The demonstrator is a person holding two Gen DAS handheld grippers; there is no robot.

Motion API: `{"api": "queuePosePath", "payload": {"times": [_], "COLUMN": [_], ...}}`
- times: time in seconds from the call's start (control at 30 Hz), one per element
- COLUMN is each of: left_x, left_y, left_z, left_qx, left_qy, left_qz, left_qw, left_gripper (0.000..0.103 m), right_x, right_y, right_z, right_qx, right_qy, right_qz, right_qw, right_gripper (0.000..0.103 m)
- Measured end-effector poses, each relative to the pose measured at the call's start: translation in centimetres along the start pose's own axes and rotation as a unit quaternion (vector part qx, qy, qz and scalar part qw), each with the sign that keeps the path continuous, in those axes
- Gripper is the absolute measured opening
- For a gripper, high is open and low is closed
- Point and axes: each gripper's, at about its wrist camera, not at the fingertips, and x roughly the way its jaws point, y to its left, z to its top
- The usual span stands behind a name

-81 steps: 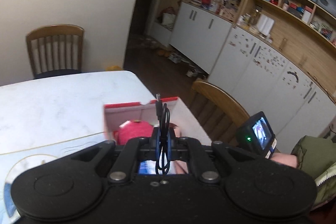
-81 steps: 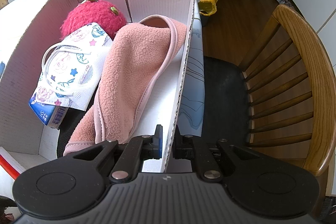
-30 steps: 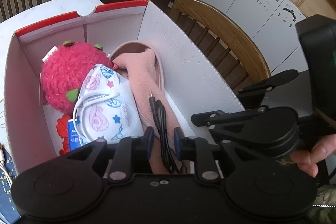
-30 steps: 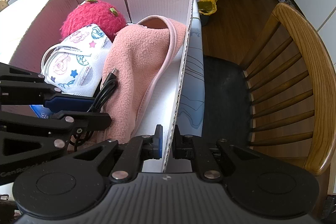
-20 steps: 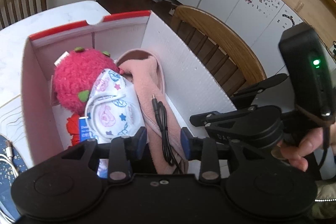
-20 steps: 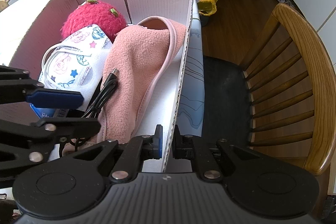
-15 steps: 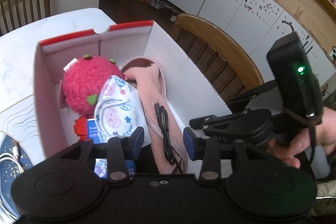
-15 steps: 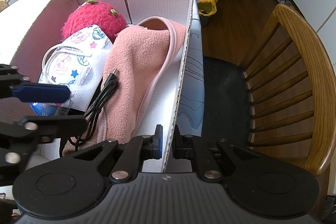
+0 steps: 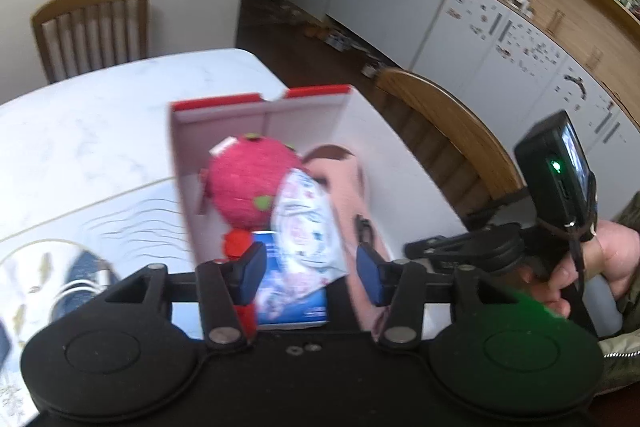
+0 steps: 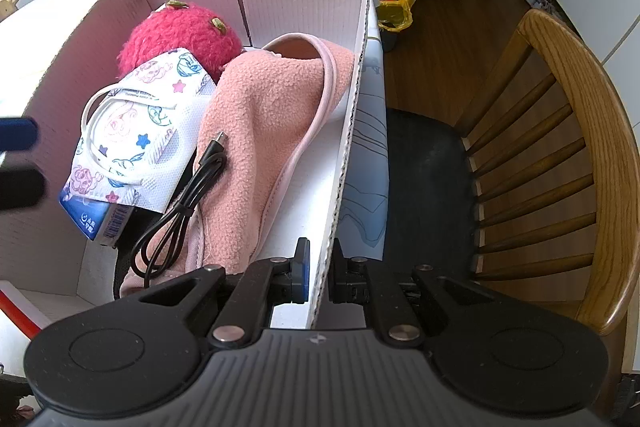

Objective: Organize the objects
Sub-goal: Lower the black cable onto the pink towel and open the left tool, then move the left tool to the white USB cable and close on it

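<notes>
Box (image 10: 352, 131) on table — holds plush, mask, pink cloth, black cable (image 10: 188, 195) lying loose on the cloth. Left gripper (image 9: 311, 269): jaws opening, nothing between. Right gripper (image 10: 318, 273): pinching box wall. Step: cable deposited; next, probably fetch another item.

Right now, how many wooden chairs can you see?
2. One chair stands at the far side of the table, against the wall. The other chair is beside the box, at the table's near side. More may be out of view.
</notes>
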Motion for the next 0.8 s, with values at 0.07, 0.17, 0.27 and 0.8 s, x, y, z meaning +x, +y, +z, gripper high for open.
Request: {"api": "queuePosePath", "payload": {"times": [0.07,0.17,0.27,0.8], "left_x": [-0.8,-1.9,-2.6,-0.8], "left_y": [0.9,2.3,3.7,11.6], "left_z": [0.0,-0.3,-0.4,-4.0], "left_qx": [-0.009,-0.023,-0.035,-0.082], "left_qy": [-0.008,-0.021,-0.029,0.012], "left_qz": [0.010,0.029,0.052,0.182], "left_qw": [0.9999,0.9991,0.9976,0.9798], "left_gripper": [0.055,0.062,0.070,0.102], "right_x": [-0.1,-0.1,-0.1,-0.2], "right_y": [-0.1,-0.1,-0.1,0.0], "right_z": [0.0,0.0,0.1,0.4], "right_qx": [0.001,0.001,0.001,0.003], "right_qy": [0.000,0.000,0.000,0.001], "right_qz": [0.000,0.000,0.000,-0.001], "right_qw": [1.000,1.000,1.000,1.000], "right_gripper": [0.008,0.008,0.008,0.008]}}
